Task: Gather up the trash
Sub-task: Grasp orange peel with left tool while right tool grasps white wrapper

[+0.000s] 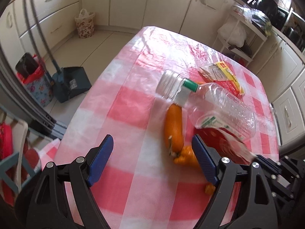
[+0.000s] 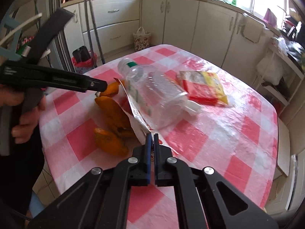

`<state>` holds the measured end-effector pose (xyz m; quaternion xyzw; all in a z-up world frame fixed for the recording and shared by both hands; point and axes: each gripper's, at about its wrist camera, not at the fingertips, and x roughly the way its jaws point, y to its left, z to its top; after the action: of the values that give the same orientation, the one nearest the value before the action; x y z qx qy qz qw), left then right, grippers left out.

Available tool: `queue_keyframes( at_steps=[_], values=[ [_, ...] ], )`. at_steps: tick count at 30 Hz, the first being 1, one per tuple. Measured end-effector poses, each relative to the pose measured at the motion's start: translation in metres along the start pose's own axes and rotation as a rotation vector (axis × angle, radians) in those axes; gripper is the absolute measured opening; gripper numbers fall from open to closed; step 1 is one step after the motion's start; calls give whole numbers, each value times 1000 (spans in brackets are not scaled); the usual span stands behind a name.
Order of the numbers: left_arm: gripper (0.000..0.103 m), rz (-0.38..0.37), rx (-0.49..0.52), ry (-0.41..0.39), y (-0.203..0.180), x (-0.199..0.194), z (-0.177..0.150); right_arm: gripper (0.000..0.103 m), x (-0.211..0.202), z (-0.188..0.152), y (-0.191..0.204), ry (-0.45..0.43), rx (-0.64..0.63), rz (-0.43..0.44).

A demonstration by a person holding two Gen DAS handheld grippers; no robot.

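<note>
On the pink checked table (image 1: 122, 114) lie orange peels (image 1: 173, 126), a clear plastic bottle (image 1: 221, 103) with a green neck band, a red and white foil wrapper (image 1: 225, 143) partly under the bottle, and a yellow and red packet (image 1: 226, 76). My left gripper (image 1: 152, 136) is open, its blue pads just short of the peels. My right gripper (image 2: 152, 135) is shut on the near edge of the foil wrapper (image 2: 137, 114); the bottle (image 2: 152, 95) rests across the wrapper. In the right wrist view a hand (image 2: 24, 103) holds the left gripper (image 2: 103, 85) over the peels (image 2: 112, 110).
Left of the table on the floor stand a blue dustpan (image 1: 70, 84) with long handles, a floral bin with a red bag (image 1: 38, 89) and a floral bin by the cabinets (image 1: 84, 23). A white shelf unit (image 1: 244, 38) stands beyond the table's far right corner.
</note>
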<state>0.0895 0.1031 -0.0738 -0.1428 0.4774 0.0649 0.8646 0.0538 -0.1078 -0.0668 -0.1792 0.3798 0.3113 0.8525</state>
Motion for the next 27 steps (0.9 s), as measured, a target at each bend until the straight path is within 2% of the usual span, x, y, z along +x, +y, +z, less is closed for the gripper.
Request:
queue_keyframes(
  at_steps=[3, 5, 7, 8, 9, 10, 11, 14, 19, 21, 22, 23, 25, 27],
  values=[
    [81, 19, 42, 5, -10, 12, 10, 3, -8, -9, -10, 13, 14, -12],
    [77, 35, 70, 16, -17, 20, 14, 3, -11, -16, -17, 27, 25, -24],
    [60, 43, 94, 33, -22, 28, 16, 3, -15, -23, -24, 43, 43, -34],
    [55, 57, 108, 20, -23, 28, 17, 3, -16, -25, -27, 50, 50, -39],
    [42, 58, 126, 21, -26, 29, 17, 3, -18, -28, -30, 53, 54, -42],
    [25, 54, 141, 21, -29, 29, 18, 3, -19, -31, -32, 60, 61, -43],
    [20, 40, 147, 30, -30, 29, 19, 3, -20, -32, -33, 65, 64, -42],
    [17, 9, 136, 32, -29, 23, 19, 3, -20, -36, -33, 75, 57, -46],
    [17, -37, 102, -30, -17, -3, 12, 3, -18, -35, -29, 76, 36, -57],
    [17, -64, 80, -59, -11, -16, 8, 12, -15, -34, -27, 81, 30, -70],
    [17, -84, 67, -76, -8, -23, 6, 25, -14, -34, -26, 82, 29, -76],
    [17, -93, 60, -89, -5, -28, 5, 27, -12, -34, -26, 80, 29, -82],
    [17, -108, 48, -112, -1, -37, 2, 24, -9, -34, -25, 86, 25, -82],
    [17, -128, 33, -136, 3, -48, -1, 15, -9, -33, -23, 89, 19, -79]
  ],
)
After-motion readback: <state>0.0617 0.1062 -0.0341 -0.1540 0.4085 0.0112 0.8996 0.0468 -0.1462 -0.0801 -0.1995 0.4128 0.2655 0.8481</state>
